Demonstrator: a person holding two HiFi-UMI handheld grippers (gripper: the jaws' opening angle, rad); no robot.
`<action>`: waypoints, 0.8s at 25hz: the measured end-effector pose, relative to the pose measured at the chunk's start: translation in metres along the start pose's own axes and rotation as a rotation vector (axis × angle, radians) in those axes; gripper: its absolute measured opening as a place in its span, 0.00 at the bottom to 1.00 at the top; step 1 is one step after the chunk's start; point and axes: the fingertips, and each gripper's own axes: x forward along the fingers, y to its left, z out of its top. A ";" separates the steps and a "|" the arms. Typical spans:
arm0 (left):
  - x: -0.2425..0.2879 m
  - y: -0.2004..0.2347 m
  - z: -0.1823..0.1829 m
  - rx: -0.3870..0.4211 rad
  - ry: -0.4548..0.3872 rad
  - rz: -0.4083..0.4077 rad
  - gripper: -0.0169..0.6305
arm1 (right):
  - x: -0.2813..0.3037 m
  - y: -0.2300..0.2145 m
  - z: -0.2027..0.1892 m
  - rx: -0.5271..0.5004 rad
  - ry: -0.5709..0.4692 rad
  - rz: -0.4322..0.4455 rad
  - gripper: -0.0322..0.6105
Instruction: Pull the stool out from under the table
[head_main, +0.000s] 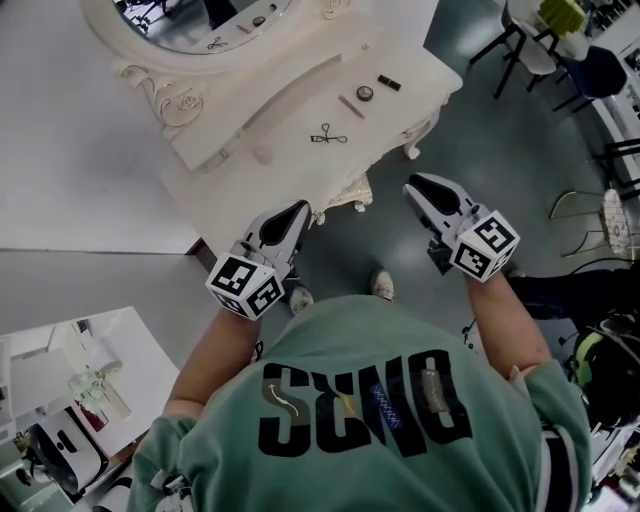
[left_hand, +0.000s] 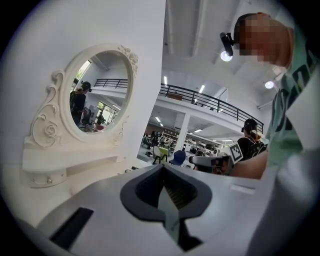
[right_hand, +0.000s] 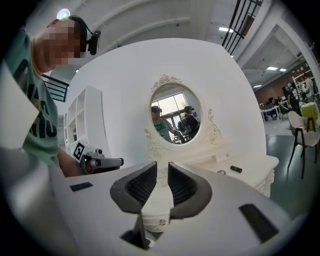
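Before the counter (head_main: 290, 110), the left claw (head_main: 299, 209) is clenched empty, the right claw (head_main: 416, 184) slightly released; approach step, next reach underneath for the stool.

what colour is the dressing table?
The dressing table is cream white, with carved scroll trim; the head view shows it best.

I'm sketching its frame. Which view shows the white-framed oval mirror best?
The right gripper view: the white-framed oval mirror is whole and faces the camera. The left gripper view shows it larger but oblique; the head view catches only its lower edge.
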 end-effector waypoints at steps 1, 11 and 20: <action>-0.001 0.001 0.001 -0.001 -0.002 0.003 0.04 | 0.002 0.000 -0.002 -0.007 0.009 0.000 0.15; 0.012 0.023 -0.043 -0.050 0.044 0.078 0.04 | 0.038 -0.064 -0.078 -0.070 0.167 -0.013 0.23; 0.058 0.068 -0.149 -0.085 0.185 0.082 0.04 | 0.070 -0.150 -0.250 -0.077 0.389 -0.087 0.33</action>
